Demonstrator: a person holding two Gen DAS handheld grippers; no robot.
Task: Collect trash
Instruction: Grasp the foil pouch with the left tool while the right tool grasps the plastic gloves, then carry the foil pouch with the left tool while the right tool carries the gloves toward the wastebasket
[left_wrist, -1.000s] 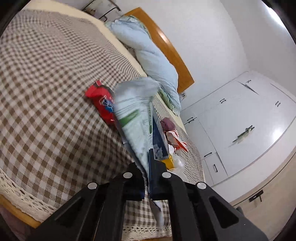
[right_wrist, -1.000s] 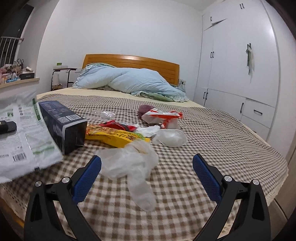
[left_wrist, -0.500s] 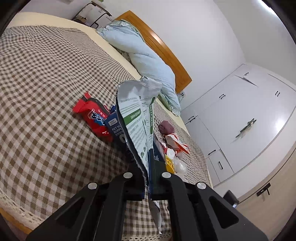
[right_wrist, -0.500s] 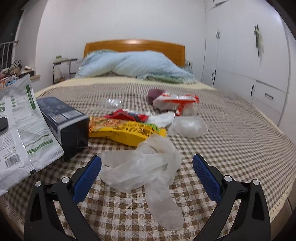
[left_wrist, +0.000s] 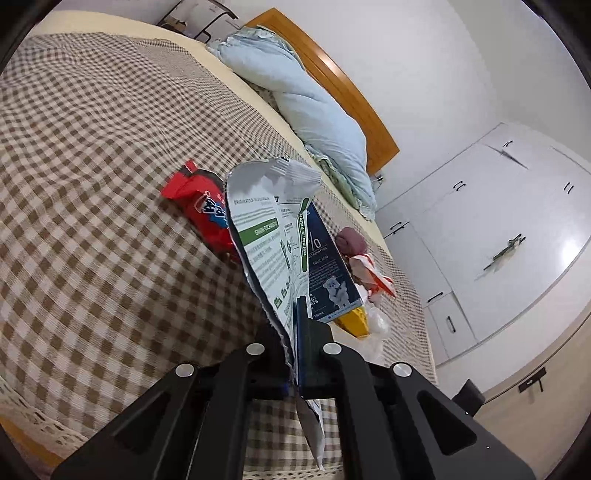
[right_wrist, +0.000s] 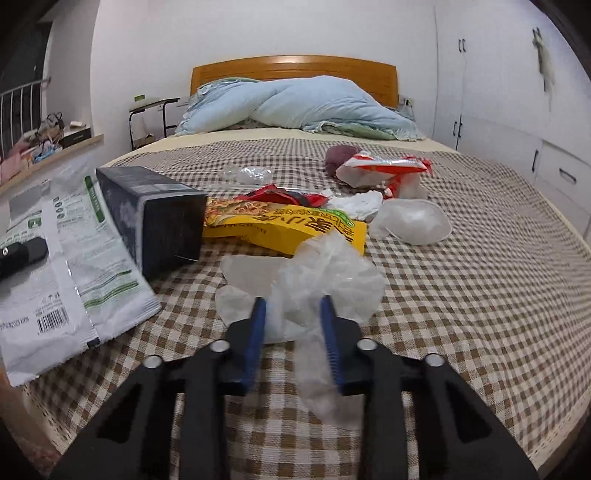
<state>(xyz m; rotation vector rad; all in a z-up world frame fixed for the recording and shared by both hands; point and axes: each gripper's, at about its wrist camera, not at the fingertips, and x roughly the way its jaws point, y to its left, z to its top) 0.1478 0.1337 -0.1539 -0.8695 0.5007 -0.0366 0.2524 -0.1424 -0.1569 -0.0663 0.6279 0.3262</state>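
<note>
The right gripper (right_wrist: 293, 314) had just been closing on the clear plastic glove (right_wrist: 325, 273) lying on the bed (right_wrist: 461, 258), seemingly to lift it; the left gripper (left_wrist: 293, 332) pinched the white pouch (left_wrist: 266, 229) upright, mouth open, likely as the trash bag

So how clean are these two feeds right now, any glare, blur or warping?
Left wrist: strong fisheye tilt, ceiling-light glare on the wardrobe doors, white pouch sharp. Right wrist: evenly lit, bed edges bowed, clear plastic glove soft and smeared below the right gripper.
</note>
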